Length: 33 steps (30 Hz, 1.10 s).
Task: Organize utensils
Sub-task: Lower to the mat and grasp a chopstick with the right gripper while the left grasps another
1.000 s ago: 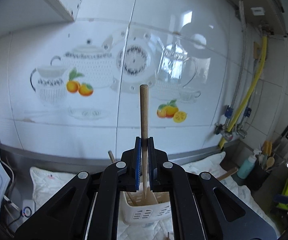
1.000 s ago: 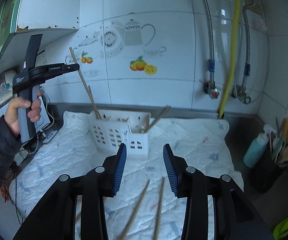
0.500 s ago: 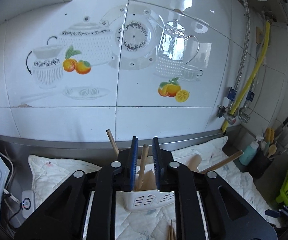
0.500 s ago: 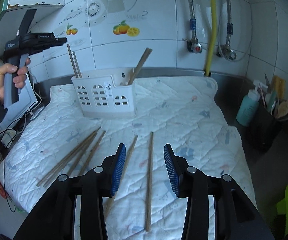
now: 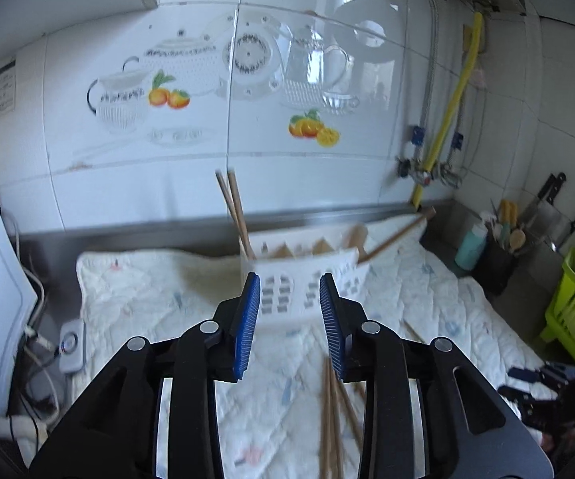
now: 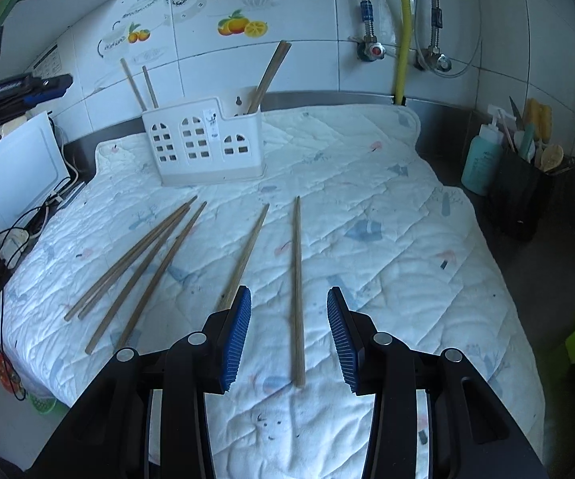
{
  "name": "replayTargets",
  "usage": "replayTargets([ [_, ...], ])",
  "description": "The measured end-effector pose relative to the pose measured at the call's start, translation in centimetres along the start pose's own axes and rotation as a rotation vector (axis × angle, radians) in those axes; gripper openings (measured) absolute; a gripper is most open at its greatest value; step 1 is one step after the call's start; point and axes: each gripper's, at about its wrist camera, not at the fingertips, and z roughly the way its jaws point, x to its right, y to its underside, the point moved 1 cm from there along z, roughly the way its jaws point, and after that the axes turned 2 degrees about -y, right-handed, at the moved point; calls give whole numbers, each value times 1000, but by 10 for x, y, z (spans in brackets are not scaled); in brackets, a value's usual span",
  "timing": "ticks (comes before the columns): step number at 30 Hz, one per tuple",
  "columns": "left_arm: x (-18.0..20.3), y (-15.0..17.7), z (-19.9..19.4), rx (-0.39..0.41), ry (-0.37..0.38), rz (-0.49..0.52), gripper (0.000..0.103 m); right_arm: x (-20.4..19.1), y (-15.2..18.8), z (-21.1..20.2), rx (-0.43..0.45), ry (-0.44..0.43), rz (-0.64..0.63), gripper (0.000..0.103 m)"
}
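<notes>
Room: the white utensil holder (image 6: 204, 141) stands near the worktop's back edge on the quilted mat (image 6: 387, 239); the mat's right half lies bare.
Left tongs (image 5: 289, 323): wide apart, holding nothing, raised before the holder.
Right tongs (image 6: 288, 333): wide apart, low over the front edge, straddling one chopstick (image 6: 298, 287).
Utensils: five wooden chopsticks flat on the mat; others upright in the holder.

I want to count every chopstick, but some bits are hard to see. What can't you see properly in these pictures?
- Left wrist view: the loose chopsticks on the quilted mat are motion-blurred and partly behind the left tool, so no count there.
- Right wrist view: the white holder walls hide the lower ends of the chopsticks standing inside.
- Right wrist view: the right tool covers the near end of one chopstick.
</notes>
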Motion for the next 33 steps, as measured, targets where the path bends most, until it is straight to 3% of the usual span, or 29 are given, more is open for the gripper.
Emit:
replayTargets([
  [5, 0, 54, -12, -58, 16, -13, 36, -4, 16, 12, -23, -7, 8, 38],
  [15, 10, 151, -3, -233, 47, -4, 36, -4, 34, 45, -86, -4, 22, 19],
  [17, 16, 167, 4, -275, 73, 3, 31, -4, 36, 48, -90, -1, 26, 18],
  [22, 25, 192, 19, -338, 84, 6, 23, 0, 39, 51, -97, 2, 40, 10],
  [26, 23, 200, 29, -358, 77, -6, 23, 2, 40, 52, -97, 1, 47, 9],
  [29, 24, 204, 35, -374, 63, 4, 18, 2, 40, 53, -95, 3, 49, 8],
  [33, 26, 206, 37, -352, 42, 18, 15, 2, 40, 55, -90, 4, 55, 7],
])
